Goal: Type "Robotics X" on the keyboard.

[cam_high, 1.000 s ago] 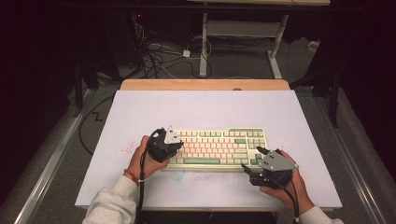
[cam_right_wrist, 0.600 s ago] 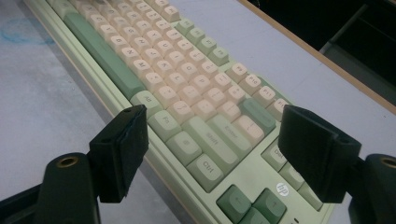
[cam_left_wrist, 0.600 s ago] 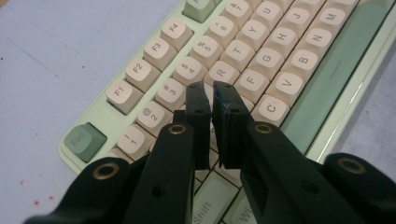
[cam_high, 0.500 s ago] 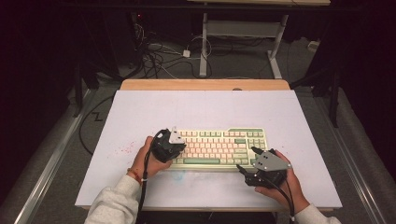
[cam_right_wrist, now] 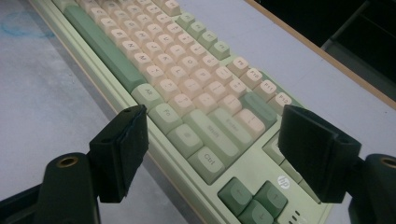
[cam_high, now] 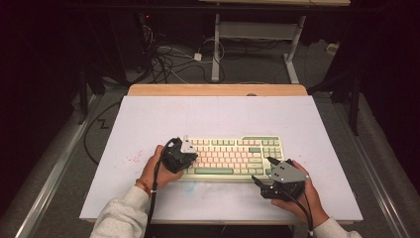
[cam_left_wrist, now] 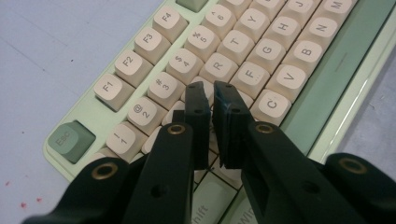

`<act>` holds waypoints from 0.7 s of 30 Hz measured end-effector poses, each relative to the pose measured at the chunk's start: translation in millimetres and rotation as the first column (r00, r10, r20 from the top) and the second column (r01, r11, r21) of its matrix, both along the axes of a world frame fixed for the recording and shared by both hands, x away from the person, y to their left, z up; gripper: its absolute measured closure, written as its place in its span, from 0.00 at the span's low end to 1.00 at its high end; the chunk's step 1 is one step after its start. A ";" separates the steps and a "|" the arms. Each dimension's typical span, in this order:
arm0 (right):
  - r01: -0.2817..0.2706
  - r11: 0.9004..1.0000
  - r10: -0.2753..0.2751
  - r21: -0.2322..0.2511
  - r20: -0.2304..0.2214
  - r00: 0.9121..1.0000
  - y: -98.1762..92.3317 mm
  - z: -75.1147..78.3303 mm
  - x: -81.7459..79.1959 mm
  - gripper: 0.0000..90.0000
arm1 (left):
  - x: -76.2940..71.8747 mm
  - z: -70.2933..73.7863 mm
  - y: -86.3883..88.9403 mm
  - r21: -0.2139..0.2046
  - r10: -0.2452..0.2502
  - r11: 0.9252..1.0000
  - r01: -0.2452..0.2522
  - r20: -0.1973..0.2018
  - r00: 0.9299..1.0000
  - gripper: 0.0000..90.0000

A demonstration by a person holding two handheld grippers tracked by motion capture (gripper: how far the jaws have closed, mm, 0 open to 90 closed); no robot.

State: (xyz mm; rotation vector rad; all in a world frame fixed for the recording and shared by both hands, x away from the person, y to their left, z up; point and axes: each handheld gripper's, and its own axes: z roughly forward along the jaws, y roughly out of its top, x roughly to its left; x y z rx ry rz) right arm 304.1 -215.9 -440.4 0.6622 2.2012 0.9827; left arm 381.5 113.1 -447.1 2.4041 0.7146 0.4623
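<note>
A pale green keyboard [cam_high: 233, 153] with cream keys lies on the white table top [cam_high: 213, 114]. My left gripper [cam_high: 192, 159] hovers over its left end. In the left gripper view my left gripper [cam_left_wrist: 210, 91] points down at the letter keys near the number row, its jaws drawn almost together with a thin slit and nothing clearly between them. My right gripper [cam_high: 261, 168] stands open at the keyboard's front right corner. In the right gripper view my right gripper [cam_right_wrist: 215, 121] has its pads wide apart on either side of the keyboard [cam_right_wrist: 187, 93], touching nothing.
A wooden strip [cam_high: 218, 89] borders the table's far edge. Behind it are desk legs [cam_high: 216, 44] and cables [cam_high: 168, 59] on the floor. Faint red specks [cam_high: 131, 159] mark the table left of the keyboard. Bare table surrounds the keyboard.
</note>
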 end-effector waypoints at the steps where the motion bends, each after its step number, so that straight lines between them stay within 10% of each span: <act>1: 0.002 1.000 -0.002 -0.002 -0.001 1.000 0.1 -0.1 -0.2 0.27 | 0.0 0.0 0.1 -0.001 0.000 1.000 0.000 -0.001 1.000 0.91; 21: -0.015 1.000 0.015 -0.023 -0.009 1.000 -0.3 -2.9 -3.0 0.27 | -0.5 -5.8 -0.4 -0.004 0.012 1.000 -0.012 0.012 1.000 0.96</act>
